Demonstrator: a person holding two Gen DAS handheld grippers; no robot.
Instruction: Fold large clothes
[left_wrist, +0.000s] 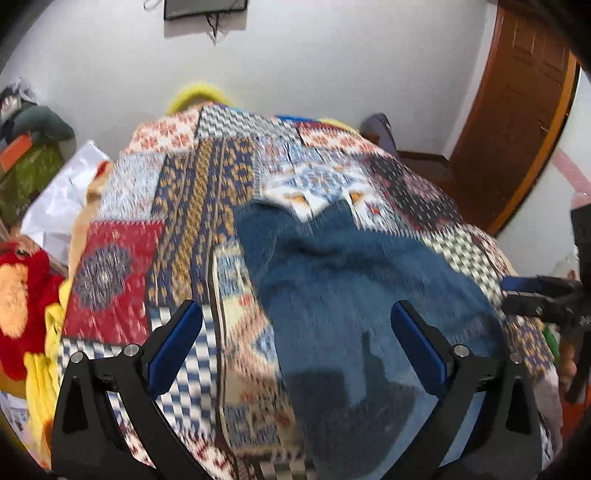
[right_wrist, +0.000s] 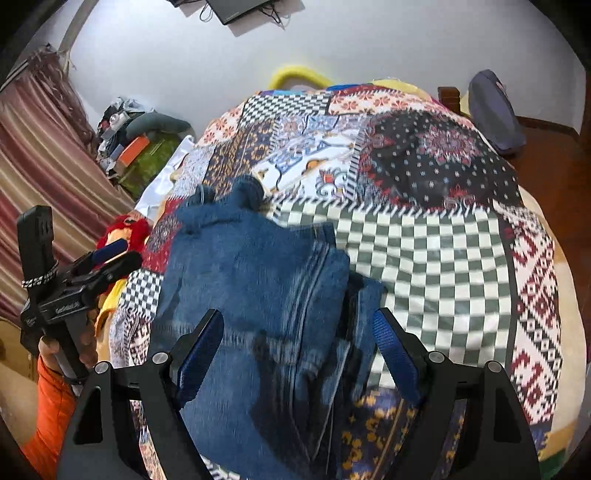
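Beneath and ahead of both claws, the blue garment (left_wrist: 354, 280) lies on the patchwork bedspread (left_wrist: 177, 221), already doubled on itself into a thick, roughly rectangular bundle. From the right wrist view you can see stacked layer edges along its right side, which suggests several folds are complete.

Your left gripper (left_wrist: 295, 347) stands released, jaws spread wide, with nothing pinched between the blue pads. The garment's left edge sits under the space between the jaws, not clamped. Judge this as a clearance posture: the open jaws let the cloth settle flat without dragging it.

Your right gripper (right_wrist: 299, 354) is likewise released. Its jaws straddle the right-hand layered edge of the garment from above, but the pads do not press on the fabric. This placement probably keeps the stack's loose edge in view and within reach for the next pinch.

Far ahead of the claws, a bunched end of the garment (right_wrist: 236, 195) rises slightly off the bedspread; it may need smoothing before another fold.

Both views are motion-blurred, so fine contact at the pad tips cannot be confirmed.
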